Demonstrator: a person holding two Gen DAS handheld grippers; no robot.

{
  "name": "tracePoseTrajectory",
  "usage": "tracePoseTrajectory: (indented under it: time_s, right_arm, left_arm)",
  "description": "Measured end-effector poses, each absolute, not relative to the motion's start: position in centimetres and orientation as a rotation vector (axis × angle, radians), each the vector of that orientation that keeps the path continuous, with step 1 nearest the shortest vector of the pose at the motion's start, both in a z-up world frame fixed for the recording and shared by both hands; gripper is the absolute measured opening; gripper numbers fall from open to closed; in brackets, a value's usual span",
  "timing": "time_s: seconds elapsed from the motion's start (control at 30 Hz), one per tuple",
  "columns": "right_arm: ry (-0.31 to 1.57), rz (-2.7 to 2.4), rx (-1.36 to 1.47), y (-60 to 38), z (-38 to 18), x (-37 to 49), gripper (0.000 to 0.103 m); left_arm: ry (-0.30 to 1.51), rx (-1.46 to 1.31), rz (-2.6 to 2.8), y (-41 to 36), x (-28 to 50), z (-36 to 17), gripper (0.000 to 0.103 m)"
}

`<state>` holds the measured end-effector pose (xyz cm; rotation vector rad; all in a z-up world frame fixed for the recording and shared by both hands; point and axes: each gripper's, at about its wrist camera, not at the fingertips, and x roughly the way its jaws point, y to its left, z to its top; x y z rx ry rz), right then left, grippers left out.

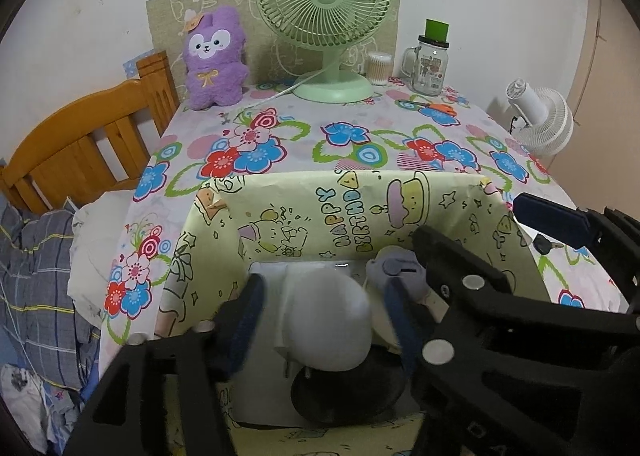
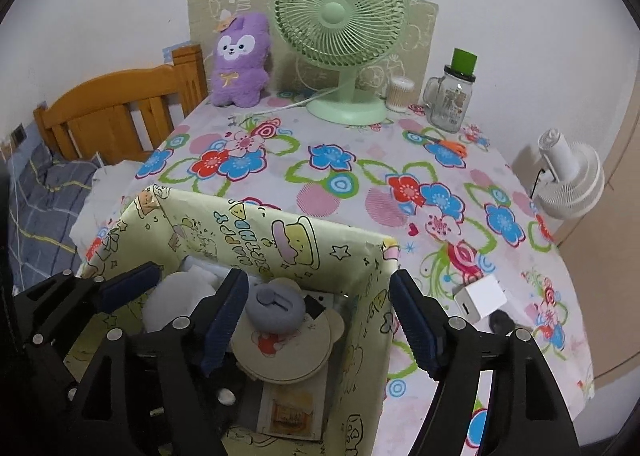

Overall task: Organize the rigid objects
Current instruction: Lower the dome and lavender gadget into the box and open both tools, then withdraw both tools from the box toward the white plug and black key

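A box wrapped in yellow "Happy Birthday" paper (image 1: pixel 360 191) (image 2: pixel 360 252) stands at the near edge of the flowered table. My left gripper (image 1: pixel 322 312) hangs over the box, open, with a white rounded object (image 1: pixel 328 320) between its fingers, not pressed by the pads. Beside it in the box lie a grey round gadget (image 1: pixel 400 268) (image 2: pixel 276 308) and a round cream disc (image 2: pixel 288 352). My right gripper (image 2: pixel 320 320) is open and straddles the box's right wall, one finger inside, one outside. A white charger cube (image 2: pixel 482 296) and a black key (image 1: pixel 544 244) lie on the table right of the box.
At the back of the table stand a green fan (image 2: pixel 340 35), a purple plush (image 2: pixel 240 59), a cotton swab jar (image 2: pixel 401 92), a glass mug jar (image 2: pixel 450 99) and orange scissors (image 2: pixel 448 143). A wooden bed frame (image 1: pixel 88 143) is left; a white fan (image 2: pixel 568 175) is right.
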<state>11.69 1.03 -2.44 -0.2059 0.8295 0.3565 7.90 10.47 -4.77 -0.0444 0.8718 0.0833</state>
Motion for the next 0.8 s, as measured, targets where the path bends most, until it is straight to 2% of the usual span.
tracePoseTrajectory:
  time_s: [0.03, 0.27, 0.8]
  right_arm:
    - [0.83, 0.353, -0.203, 0.9, -2.4, 11.6, 0.077]
    - [0.828, 0.359, -0.175, 0.1, -2.3, 10.8, 0.079]
    - [0.793, 0.318, -0.121, -4.7, -0.6, 8.3, 0.086]
  left_arm:
    - [0.871, -0.043, 0.085, 10.4, 7.8, -4.7, 0.078]
    - [0.866, -0.03, 0.089, 9.6, 6.9, -4.4, 0.087]
    - [0.82, 0.01, 0.049, 4.9, 4.8, -2.5, 0.092]
